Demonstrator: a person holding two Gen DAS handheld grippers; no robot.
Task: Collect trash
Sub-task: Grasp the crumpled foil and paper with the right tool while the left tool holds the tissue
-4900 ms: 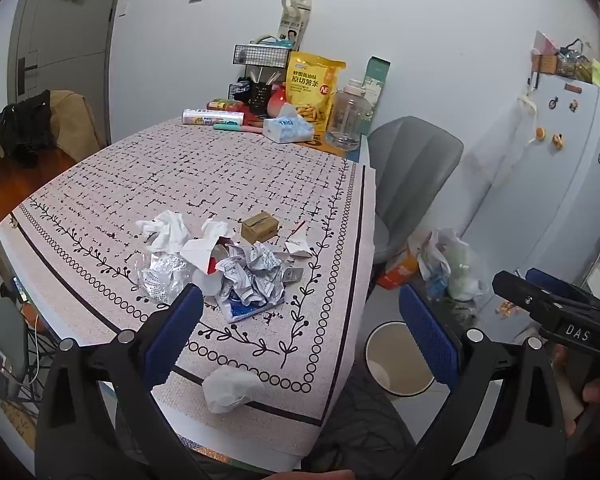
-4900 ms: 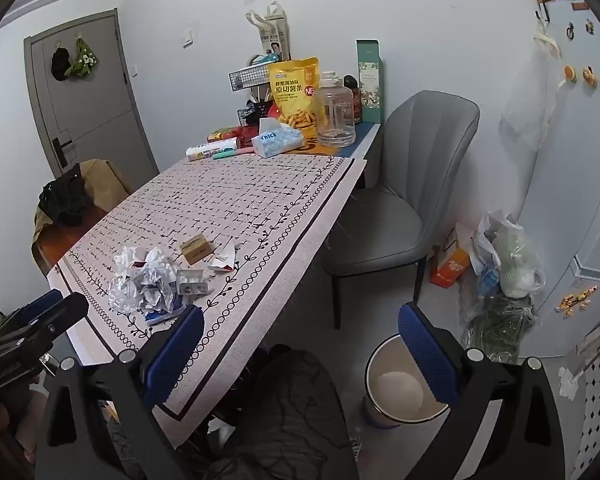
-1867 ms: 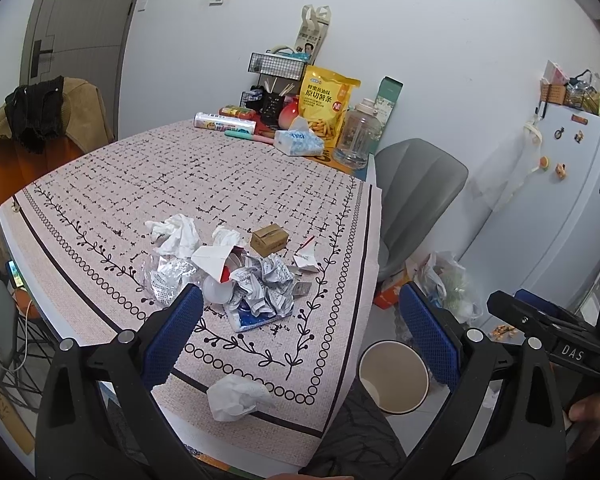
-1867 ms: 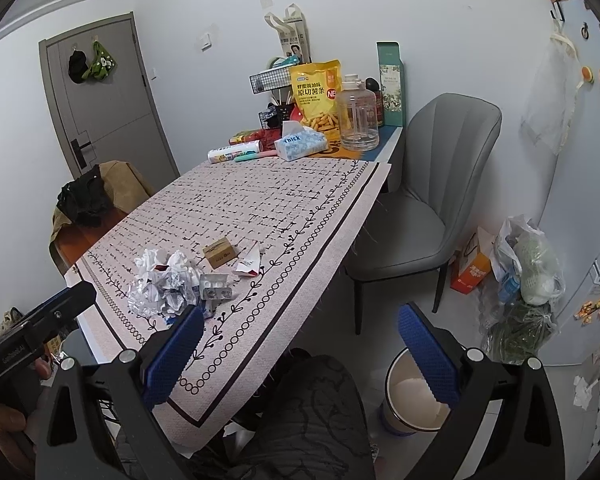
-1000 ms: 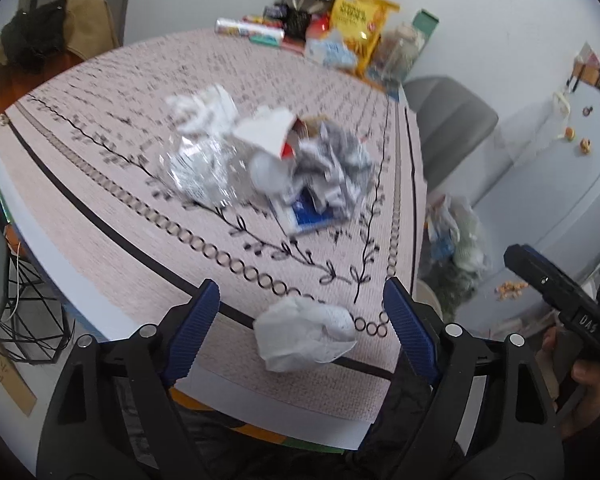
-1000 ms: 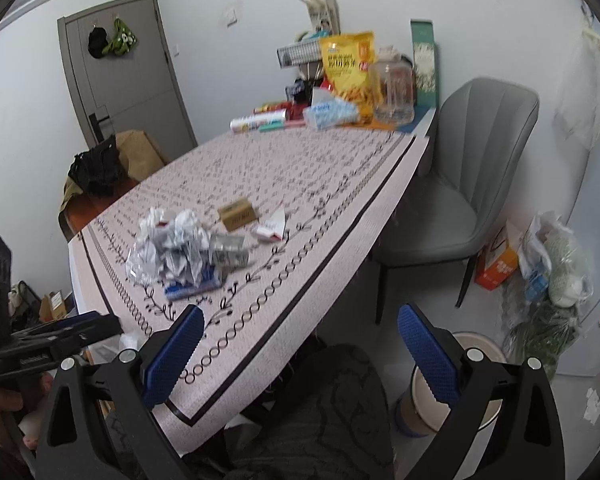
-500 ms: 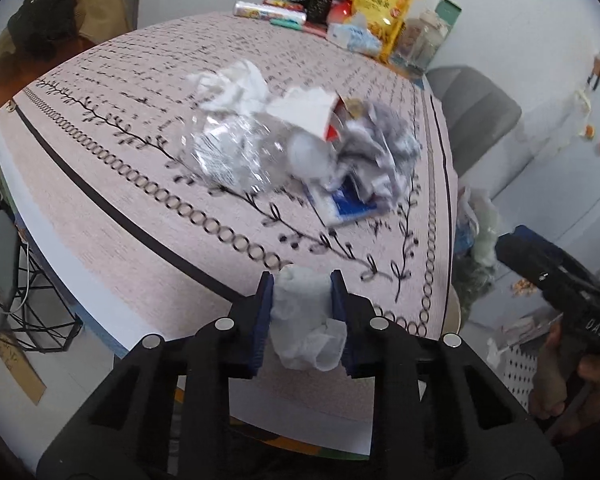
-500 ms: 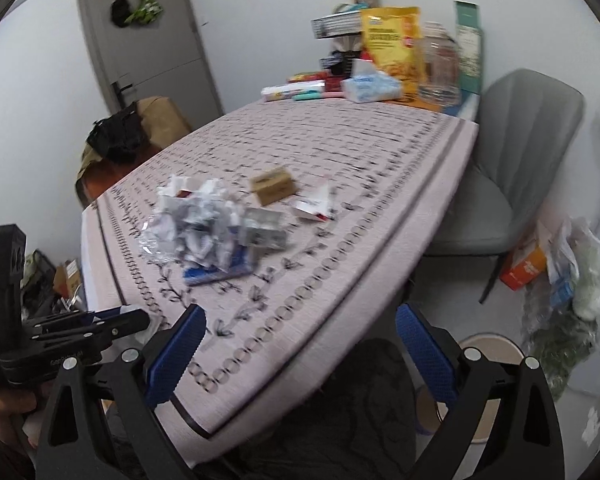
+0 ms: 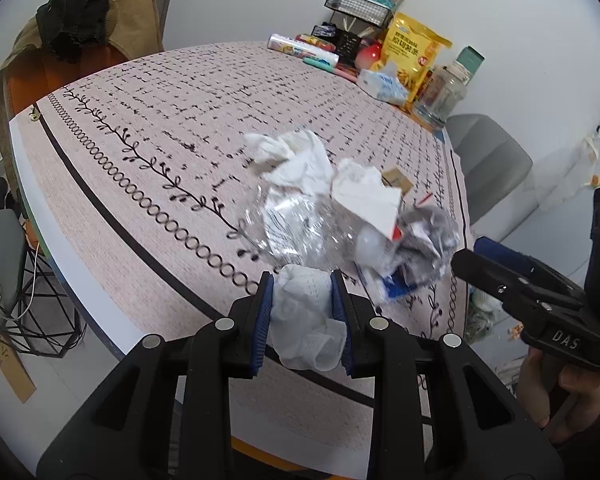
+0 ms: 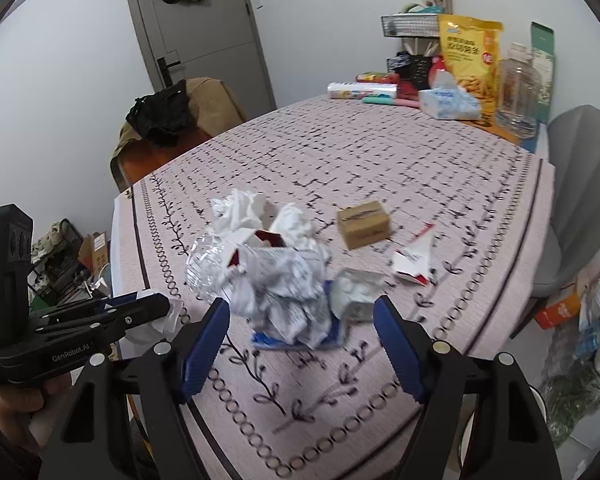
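Note:
My left gripper is shut on a crumpled white tissue, held at the near edge of the table. The same gripper and tissue show at the left of the right wrist view. My right gripper is open, its blue pads either side of the trash pile: crumpled paper, clear plastic wrap, white tissues and a blue wrapper. A small cardboard box and a torn red-and-white wrapper lie just beyond. The right gripper shows at the right of the left wrist view.
The table wears a pink patterned cloth. Snack bag, jar, tissue pack and other items stand at its far end. A grey chair is on the right, a brown chair with black clothing on the left.
My left gripper has closed on the white tissue and lifted it a little. My right gripper has moved in over the table to the trash pile, still open.

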